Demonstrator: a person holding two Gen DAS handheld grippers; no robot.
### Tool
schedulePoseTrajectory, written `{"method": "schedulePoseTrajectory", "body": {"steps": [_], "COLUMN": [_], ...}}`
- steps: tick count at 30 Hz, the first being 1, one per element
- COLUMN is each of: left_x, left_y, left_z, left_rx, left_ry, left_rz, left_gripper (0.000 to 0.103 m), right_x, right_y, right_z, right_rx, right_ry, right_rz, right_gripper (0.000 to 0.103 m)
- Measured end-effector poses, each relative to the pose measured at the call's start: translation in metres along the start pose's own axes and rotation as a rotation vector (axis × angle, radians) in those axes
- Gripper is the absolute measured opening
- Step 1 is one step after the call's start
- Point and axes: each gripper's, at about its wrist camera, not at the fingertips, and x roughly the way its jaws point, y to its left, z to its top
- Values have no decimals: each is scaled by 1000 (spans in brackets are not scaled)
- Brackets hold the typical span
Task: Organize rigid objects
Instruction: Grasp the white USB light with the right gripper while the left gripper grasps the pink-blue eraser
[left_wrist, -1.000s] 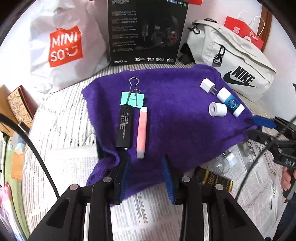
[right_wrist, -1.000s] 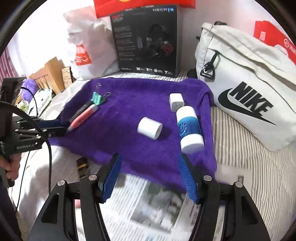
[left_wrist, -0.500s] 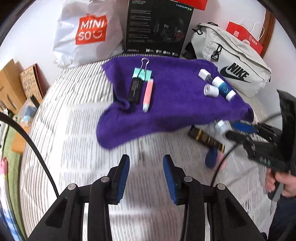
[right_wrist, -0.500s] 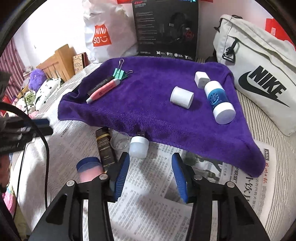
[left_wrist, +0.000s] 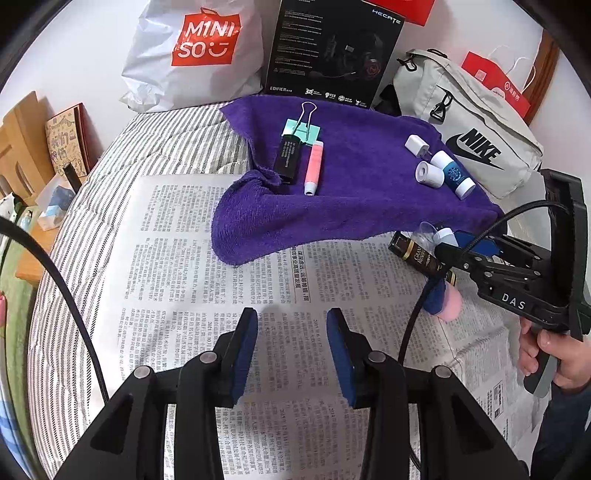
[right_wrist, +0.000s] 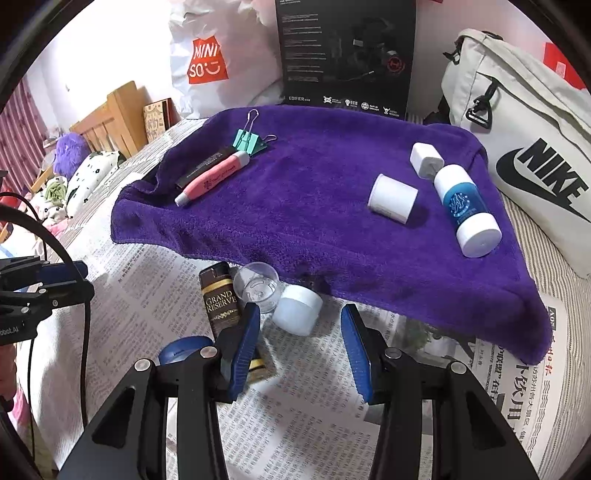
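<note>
A purple towel holds a teal binder clip, a black bar, a pink tube, a white charger plug, a white cap and a blue-labelled white bottle. On the newspaper by the towel's edge lie a dark "Grand Reserve" box, a clear cup, a small white jar and a blue-capped pink item. My left gripper is open and empty above the newspaper. My right gripper is open, just short of the white jar.
A Miniso bag, a black headset box, a white Nike bag and a red bag stand behind the towel. Wooden items sit at the left past the striped bed cover.
Both grippers have pulled back from the towel toward the newspaper. The items under the towel's near edge have come into view. Both stay open.
</note>
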Motion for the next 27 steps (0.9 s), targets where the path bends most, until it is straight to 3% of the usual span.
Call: {"method": "schedulePoseTrajectory", "body": {"steps": [5, 8, 18, 21, 27], "left_x": [4, 5, 5, 3, -1], "left_y": [3, 1, -7, -11, -24], "left_z": [-3, -5, -5, -4, -2], "left_rx": [-9, 5, 26, 38, 65], "left_ry": [3, 9, 25, 27, 11], "left_rz": [-9, -6, 5, 12, -10], "left_gripper": [39, 39, 39, 39, 39], "right_x": [5, 6, 8, 9, -5], "right_y": [2, 2, -6, -5, -20], "right_z": [3, 2, 6, 7, -8], "right_rx": [-21, -52, -25, -31, -28], "right_ry": [8, 9, 9, -2, 4], "right_rz": [-1, -25, -15, -19, -1], "right_gripper": [44, 31, 31, 24, 24]}}
